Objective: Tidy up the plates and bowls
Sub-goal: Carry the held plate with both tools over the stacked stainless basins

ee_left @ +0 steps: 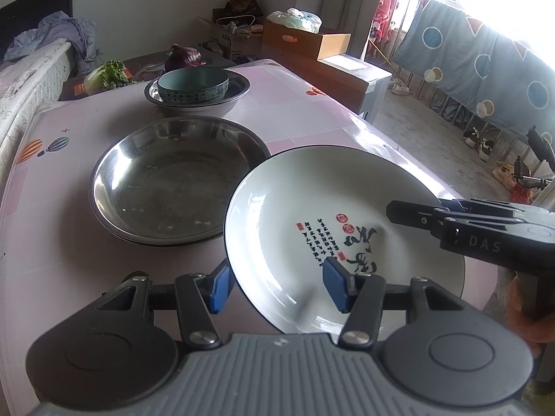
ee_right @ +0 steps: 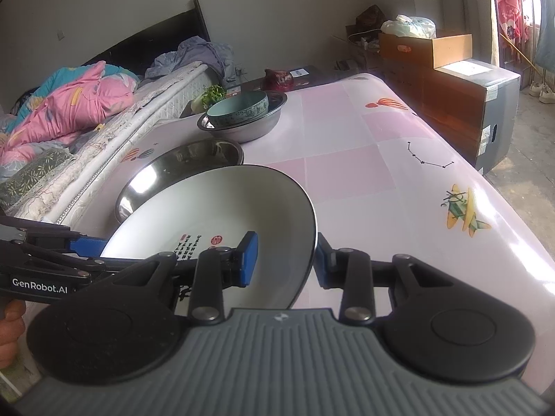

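A white plate [ee_left: 312,201] with a black rim and black calligraphy hangs tilted over the near right part of the pink table [ee_left: 312,118]. My left gripper [ee_left: 277,286] is shut on the plate's near-left rim, one blue pad [ee_left: 334,284] inside and the other outside. My right gripper [ee_right: 286,261] is shut on the opposite rim of the plate [ee_right: 215,208] and reaches in from the right edge [ee_left: 395,213] of the left wrist view. Left of the plate lies a wide steel plate [ee_left: 166,180]. Behind it a teal bowl [ee_left: 194,85] sits inside a steel bowl [ee_left: 229,104].
A bed [ee_right: 86,111] with pink bedding runs along the table's left side. Greens [ee_left: 111,72] and a purple cabbage [ee_left: 184,57] lie behind the bowls. Cardboard boxes [ee_left: 312,40] stand beyond the table. A rack with a blue blanket [ee_left: 485,55] and shoes is at right.
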Demonstrator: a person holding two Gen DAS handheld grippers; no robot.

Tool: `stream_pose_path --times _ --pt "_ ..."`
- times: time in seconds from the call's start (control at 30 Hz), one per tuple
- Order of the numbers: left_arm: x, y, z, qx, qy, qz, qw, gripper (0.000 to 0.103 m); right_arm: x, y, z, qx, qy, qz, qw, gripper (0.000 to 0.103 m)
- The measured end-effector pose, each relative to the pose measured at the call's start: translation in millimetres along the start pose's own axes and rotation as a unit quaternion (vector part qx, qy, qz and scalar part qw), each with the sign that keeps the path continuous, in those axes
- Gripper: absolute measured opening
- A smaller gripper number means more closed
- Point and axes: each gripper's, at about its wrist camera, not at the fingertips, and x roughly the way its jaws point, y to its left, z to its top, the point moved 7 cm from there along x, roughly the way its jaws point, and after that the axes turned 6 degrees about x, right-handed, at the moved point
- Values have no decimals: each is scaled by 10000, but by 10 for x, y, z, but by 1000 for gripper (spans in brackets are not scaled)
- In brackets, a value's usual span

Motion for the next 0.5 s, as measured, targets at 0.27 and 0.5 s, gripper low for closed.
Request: stream_pose_path --times 0.27,0.5 --pt "-127 198 107 -171 -192 150 9996 56 93 205 165 -127 -31 156 9998 34" --pt "-173 506 169 -409 -253 367 9982 56 343 436 327 -200 9 386 9991 34"
